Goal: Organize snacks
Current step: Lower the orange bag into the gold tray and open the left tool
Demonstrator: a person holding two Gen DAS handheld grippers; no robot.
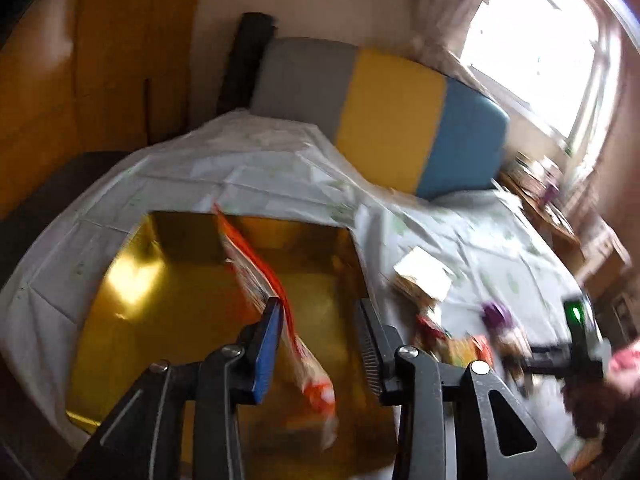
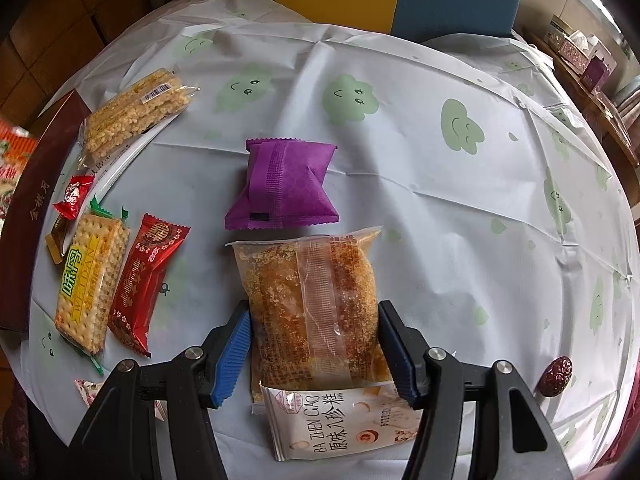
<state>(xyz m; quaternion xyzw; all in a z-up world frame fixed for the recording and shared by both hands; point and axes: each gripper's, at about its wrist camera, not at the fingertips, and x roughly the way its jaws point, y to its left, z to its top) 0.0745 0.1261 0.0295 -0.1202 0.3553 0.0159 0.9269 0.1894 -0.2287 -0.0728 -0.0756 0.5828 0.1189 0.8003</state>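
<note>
- Step in hand, as judged: sorting loose snacks into the gold-lined box [image 1: 132,280]; one packet is at the box, another is being approached.
- Left gripper [image 1: 320,344]: fingers spread apart over the box. An orange-and-clear packet [image 1: 260,276] lies against the blue pad of the left finger, well clear of the other finger; it looks released or dropping, though blur hides any contact.
- Right gripper [image 2: 314,344]: fingers wide apart, one on either side of the clear-wrapped crumbly cake [image 2: 312,304] on the tablecloth [image 2: 460,208]; I cannot tell whether the pads touch the wrapper. Nothing gripped.
- Next move, as judged: close squarely on the cake's long sides with light pressure, since the contents look friable, then lift without dragging the white Ba Zhen Gao packet [image 2: 344,420] that overlaps its near end.
- Materials on the table: purple pillow pouch [image 2: 282,184], matte and puffed, just beyond the cake; cracker pack [image 2: 90,284], flat, rigid, rectangular; red foil packet [image 2: 144,284] beside it; puffed-grain bar [image 2: 136,114], knobbly, in clear film; small red candy [image 2: 74,196]; wrinkled red date [image 2: 556,376], well apart to the right.
- Box: glossy reflective interior, dark maroon outer wall.
</note>
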